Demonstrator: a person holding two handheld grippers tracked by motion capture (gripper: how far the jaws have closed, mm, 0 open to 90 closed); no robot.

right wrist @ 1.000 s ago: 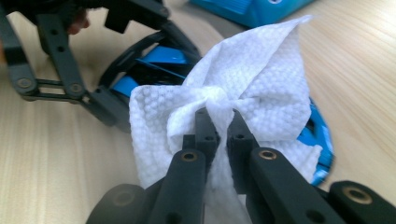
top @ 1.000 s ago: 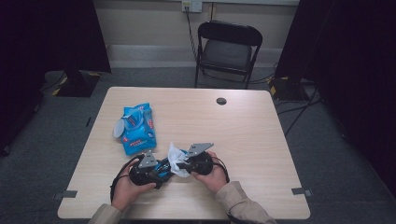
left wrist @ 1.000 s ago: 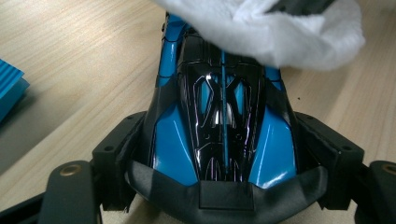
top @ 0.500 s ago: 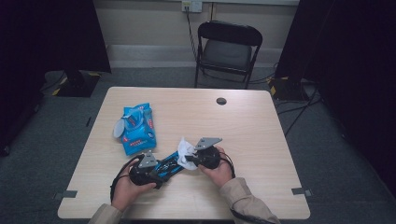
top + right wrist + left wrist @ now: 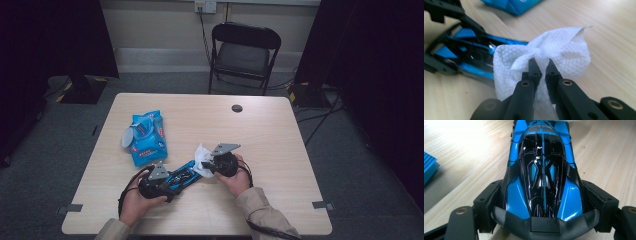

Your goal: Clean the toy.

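A glossy blue and black toy car (image 5: pixel 541 170) lies low over the wooden table (image 5: pixel 280 150), its rear end clamped between the jaws of my left gripper (image 5: pixel 543 202). From above, the car (image 5: pixel 182 176) points up and right from my left gripper (image 5: pixel 167 181). My right gripper (image 5: pixel 541 66) is shut on a bunched white wipe (image 5: pixel 564 47), which hangs against the car's (image 5: pixel 466 50) far end. In the high view the wipe (image 5: pixel 201 159) sits at the car's nose, just left of my right gripper (image 5: pixel 209 167).
A blue pack of wipes (image 5: pixel 146 137) with its flap open lies on the table, left of centre and beyond the left hand. A dark cable hole (image 5: pixel 237 108) sits near the far edge. A black folding chair (image 5: pixel 245 50) stands behind the table.
My right gripper has carried the wipe to the right and slightly away, along the car toward its nose. The left gripper and the car have stayed put.
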